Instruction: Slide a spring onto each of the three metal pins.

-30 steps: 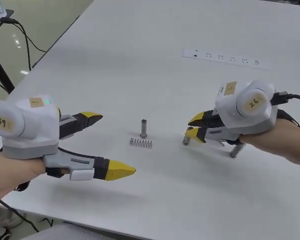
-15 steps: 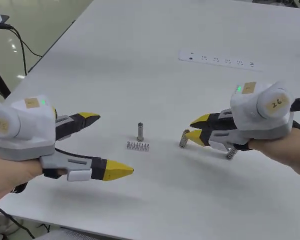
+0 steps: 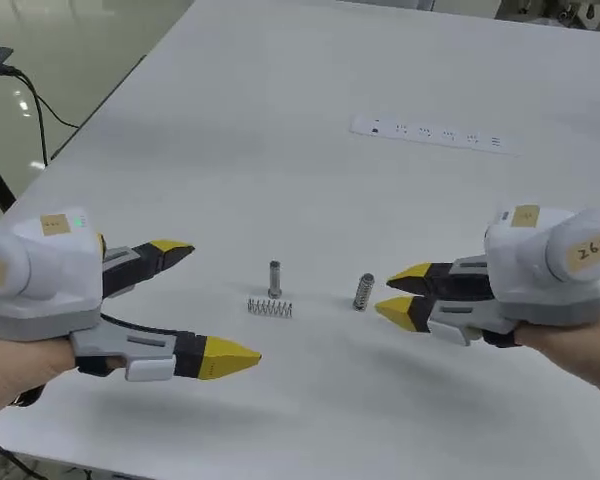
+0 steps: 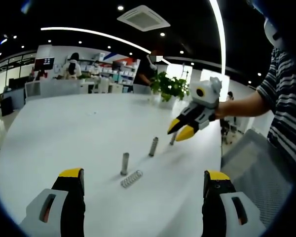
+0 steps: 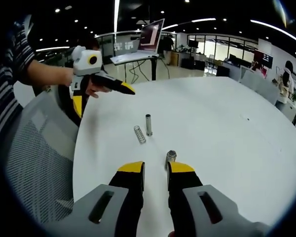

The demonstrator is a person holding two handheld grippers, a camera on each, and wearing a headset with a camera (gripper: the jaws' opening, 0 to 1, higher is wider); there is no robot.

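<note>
Bare upright pin [image 3: 274,278] stood mid-table [image 3: 280,120], loose spring [image 3: 270,308] lying just before it, spring-clad pin [image 3: 364,291] near its right. Right gripper [image 3: 404,291], narrowly parted and empty, hovered close beside; left gripper [image 3: 208,300], spread wide and empty, hovered near the front-left edge. Bare surface stretched beyond.

In my right gripper view, lower centre, the right gripper [image 5: 156,169] hid the base of the spring-fitted pin [image 5: 171,156]. Centre-right in the left gripper view, another pin [image 4: 172,140] was too small for me to read.
</note>
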